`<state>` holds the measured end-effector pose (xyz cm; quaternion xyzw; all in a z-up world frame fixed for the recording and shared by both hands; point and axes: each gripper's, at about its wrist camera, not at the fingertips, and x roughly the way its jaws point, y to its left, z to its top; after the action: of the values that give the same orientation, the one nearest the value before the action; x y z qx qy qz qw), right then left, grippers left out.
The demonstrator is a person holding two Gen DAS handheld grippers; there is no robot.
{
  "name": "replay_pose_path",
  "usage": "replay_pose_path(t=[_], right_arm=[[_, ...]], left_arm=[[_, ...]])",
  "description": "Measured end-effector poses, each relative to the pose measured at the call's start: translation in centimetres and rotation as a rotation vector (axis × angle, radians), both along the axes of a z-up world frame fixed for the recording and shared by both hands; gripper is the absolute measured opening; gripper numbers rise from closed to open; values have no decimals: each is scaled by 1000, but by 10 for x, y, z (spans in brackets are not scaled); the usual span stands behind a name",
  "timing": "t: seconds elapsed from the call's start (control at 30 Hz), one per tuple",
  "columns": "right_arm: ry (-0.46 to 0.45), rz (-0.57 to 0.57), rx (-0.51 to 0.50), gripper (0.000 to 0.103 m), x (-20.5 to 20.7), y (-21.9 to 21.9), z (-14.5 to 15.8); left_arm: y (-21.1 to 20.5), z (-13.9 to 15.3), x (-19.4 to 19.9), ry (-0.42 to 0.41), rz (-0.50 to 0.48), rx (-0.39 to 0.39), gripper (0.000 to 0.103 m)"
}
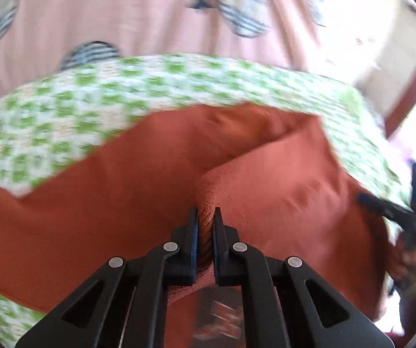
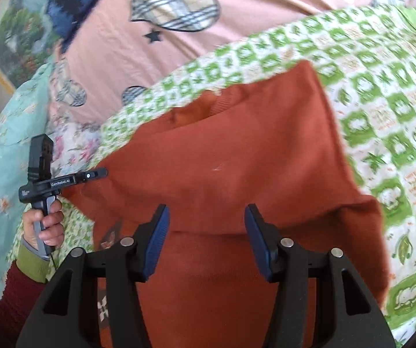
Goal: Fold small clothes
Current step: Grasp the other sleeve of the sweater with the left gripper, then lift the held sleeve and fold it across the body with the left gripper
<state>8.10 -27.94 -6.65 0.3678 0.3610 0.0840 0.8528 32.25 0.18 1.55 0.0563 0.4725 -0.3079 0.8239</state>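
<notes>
A small rust-orange knit sweater [image 1: 121,203] lies on a green-and-white patterned cloth [image 1: 63,110]. My left gripper [image 1: 205,217] is shut on a bunched ribbed edge of the sweater and lifts it into a fold. In the right wrist view the sweater [image 2: 237,159] lies partly folded, one flap laid over the body. My right gripper [image 2: 206,217] is open just above the sweater, its blue pads [image 2: 158,237] apart and holding nothing. The left gripper also shows in the right wrist view [image 2: 98,172] at the sweater's left edge. The right gripper shows at the right of the left wrist view [image 1: 364,198].
The green patterned cloth [image 2: 381,116] lies over a pink bedsheet [image 2: 106,43] with plaid hearts and stars. A light blue floral quilt [image 2: 2,145] is at the left. A dark blue garment [image 2: 71,3] lies at the far side.
</notes>
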Motion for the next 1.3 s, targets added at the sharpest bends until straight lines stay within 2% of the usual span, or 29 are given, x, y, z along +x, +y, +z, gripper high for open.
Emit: replay_pose_path(t=[0.07, 0.1, 0.17, 0.23, 0.3, 0.33, 0.37, 0.43, 0.47, 0.5, 0.53, 0.57, 0.63, 0.73, 0.8, 0.83, 0.93, 1.0, 1.03, 1.07, 1.1, 1.13, 1.2, 1.3], right_arm=[[13, -30, -20, 55, -3, -8, -2], [18, -48, -38, 55, -4, -13, -2], [39, -94, -79, 55, -6, -29, -2], [57, -148, -98, 56, -3, -51, -3], [74, -182, -125, 68, 6, -67, -5], [99, -185, -144, 70, 15, -75, -8], [129, -178, -157, 71, 25, -79, -12], [181, -139, -155, 71, 47, -84, -24], [210, -114, -160, 71, 58, -83, -30], [241, -83, -172, 68, 68, -80, -36], [264, -44, -195, 56, 77, -76, -43], [258, -25, -210, 9, 79, -73, -45], [236, -46, -181, 10, 75, -85, -44], [214, -129, -173, 10, 62, -109, -46], [244, -129, -134, 11, 63, -114, -61], [265, -123, -155, 13, 65, -112, -65], [262, -177, -246, 32, 52, -101, -46], [172, -197, -280, 46, 36, -83, -18], [125, -175, -275, 50, 30, -71, -10], [104, -139, -263, 59, 29, -62, -8], [95, -48, -232, 61, 33, -45, -10], [113, -19, -230, 61, 36, -38, -14], [183, -17, -278, 61, 39, -30, -27], [212, -47, -206, 61, 29, -40, -36]], left_arm=[[6, -20, 29, 138, 15, -52, 6], [10, -30, 39, 172, 42, -45, 6], [7, -48, 43, 197, 65, 15, 7], [4, -60, 39, 225, 48, 19, 10], [5, -68, 31, 246, 33, 6, 16], [4, -70, 28, 252, 25, -3, 26], [4, -72, 25, 257, 18, -8, 36], [6, -75, 19, 260, 10, -12, 42], [8, -75, 18, 258, 10, -7, 42], [8, -74, 18, 258, 11, 1, 42], [5, -74, 19, 257, 11, 6, 42], [2, -72, 20, 255, 8, 13, 40], [0, -68, 21, 252, 3, 27, 39], [-5, -61, 17, 251, -7, 30, 22], [-11, -59, 15, 251, -19, 27, 21], [-12, -60, 16, 243, -18, 43, 21], [-18, -69, 22, 247, 13, 100, 21], [-18, -68, 23, 250, 24, 91, 21], [-17, -66, 22, 242, 26, 89, 21], [-16, -64, 21, 231, 29, 93, 22], [-17, -63, 21, 223, 33, 102, 22], [-18, -63, 20, 218, 36, 112, 23], [-19, -63, 21, 192, 66, 144, 24], [-13, -49, 21, 86, 157, 171, 24]])
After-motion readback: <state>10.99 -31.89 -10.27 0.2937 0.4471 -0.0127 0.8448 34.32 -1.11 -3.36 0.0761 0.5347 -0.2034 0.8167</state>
